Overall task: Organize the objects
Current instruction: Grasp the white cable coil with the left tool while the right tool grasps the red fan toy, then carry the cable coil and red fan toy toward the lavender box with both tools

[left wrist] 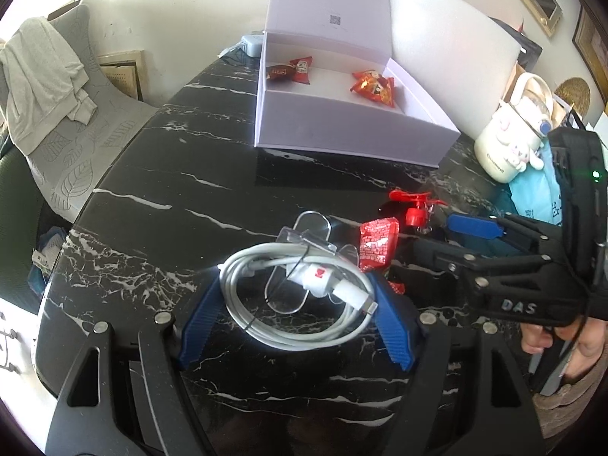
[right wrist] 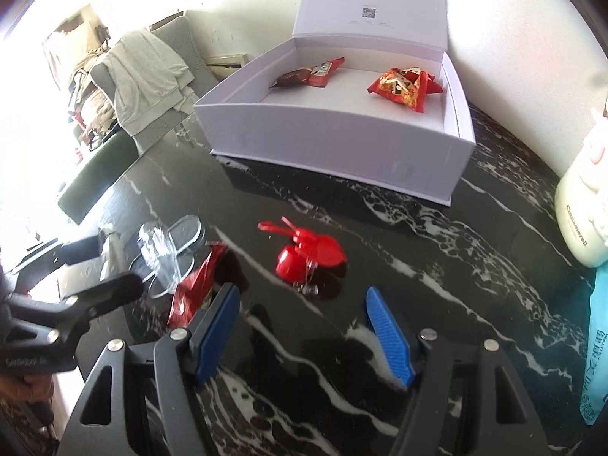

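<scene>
Left wrist view. The left gripper (left wrist: 296, 304) has its blue pads against both sides of a coiled white cable (left wrist: 300, 300), grasping it above the black marble table (left wrist: 152, 205). Under and just beyond the coil lies a clear plastic piece (left wrist: 311, 228). A red snack packet (left wrist: 378, 243) lies just right of the coil, near the right pad. Beyond it a small red fan (left wrist: 414, 209) lies on the marble. The white box (left wrist: 342, 125) stands farther back, lid upright, with a dark-red packet pair (left wrist: 290, 70) at its left and an orange-red packet (left wrist: 374, 87) at its right; bare floor lies between them. A wide strip of open marble separates the box's front wall from the clutter. The right gripper (left wrist: 471, 226) reaches in from the right, a hand (left wrist: 551, 338) on its grip. A cream mug (left wrist: 509, 140) stands near the table's right edge. The left edge curves close to a grey chair (left wrist: 76, 144).

Right wrist view. The right gripper (right wrist: 304, 334) is spread wide and empty, low over bare marble (right wrist: 437, 266). The red fan (right wrist: 307, 254) lies ahead, clear of both pads. The red packet (right wrist: 197, 288) is just beside the left pad; contact cannot be told. The clear piece (right wrist: 167, 250) lies left of it. The box (right wrist: 342, 144) sits beyond open marble.
</scene>
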